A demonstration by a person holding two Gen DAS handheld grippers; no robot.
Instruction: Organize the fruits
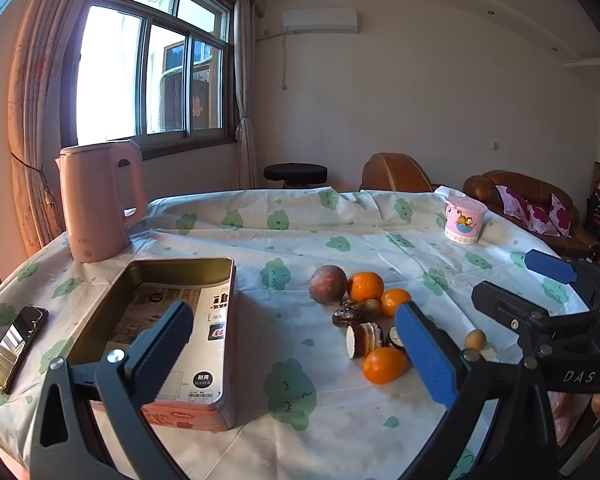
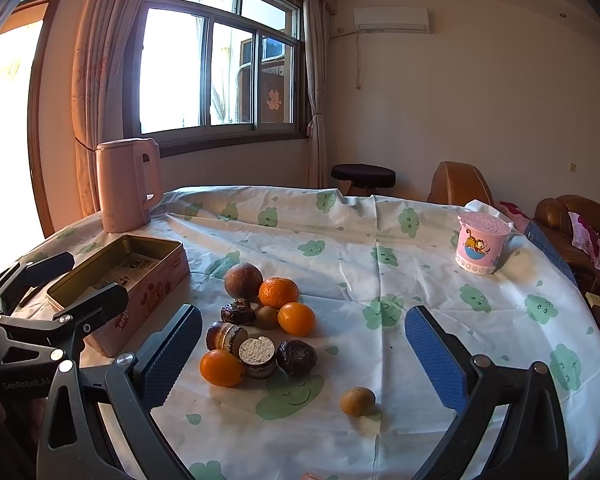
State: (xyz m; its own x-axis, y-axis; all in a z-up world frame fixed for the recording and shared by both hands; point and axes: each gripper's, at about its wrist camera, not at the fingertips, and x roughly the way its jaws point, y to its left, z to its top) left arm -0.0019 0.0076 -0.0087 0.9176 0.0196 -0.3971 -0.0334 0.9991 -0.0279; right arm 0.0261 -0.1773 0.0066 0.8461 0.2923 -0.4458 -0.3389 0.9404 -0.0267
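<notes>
A heap of fruit and snacks lies mid-table: a brown round fruit [image 2: 243,281], three oranges [image 2: 278,292] [image 2: 296,319] [image 2: 221,367], a small kiwi-like fruit [image 2: 266,317], and several chocolate cakes [image 2: 258,357]. One small tan fruit [image 2: 357,401] sits apart, near the front. An open pink tin [image 1: 172,344] stands to the left of the heap. My left gripper [image 1: 296,356] is open, hovering between the tin and the heap. My right gripper [image 2: 302,360] is open above the heap's near side, holding nothing.
A pink kettle [image 1: 100,200] stands at the back left and a pink lidded cup [image 2: 482,246] at the back right. A phone [image 1: 16,346] lies by the left table edge. The cloud-print cloth [image 2: 380,240] covers the table; sofas and a stool stand beyond.
</notes>
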